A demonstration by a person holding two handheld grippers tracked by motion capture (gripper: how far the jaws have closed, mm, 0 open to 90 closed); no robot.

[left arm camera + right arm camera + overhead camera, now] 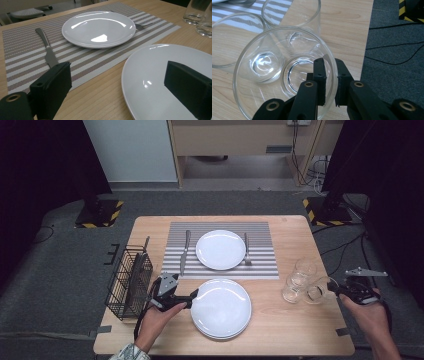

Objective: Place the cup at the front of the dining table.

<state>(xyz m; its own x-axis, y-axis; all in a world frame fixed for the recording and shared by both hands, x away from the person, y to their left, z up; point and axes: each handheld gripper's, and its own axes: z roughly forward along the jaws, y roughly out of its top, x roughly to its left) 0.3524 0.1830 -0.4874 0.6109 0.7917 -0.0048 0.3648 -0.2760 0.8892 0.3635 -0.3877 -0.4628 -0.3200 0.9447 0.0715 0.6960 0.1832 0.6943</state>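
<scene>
While the person's left gripper (192, 297) hangs with its jaws spread wide at the near edge of the front plate (221, 308), one jaw over the white surface and the other over bare wood, clasping nothing, the real work is on the other side: the right gripper (334, 289) has its jaws pinched tight on the rim of a clear glass (284, 72), one jaw inside the wall and one outside. That glass sits at the table's (285, 330) right edge, tipped toward the hand, just beside two more glasses (299, 279). It looks to me like the pick-up step of laying a second place. The next move calls for a steady lift clear of its neighbours, since the thin rim grip could slip or knock them. Farther back, the striped placemat (260, 232) already carries a plate (220, 249) between knife (185, 251) and fork (246, 250).
</scene>
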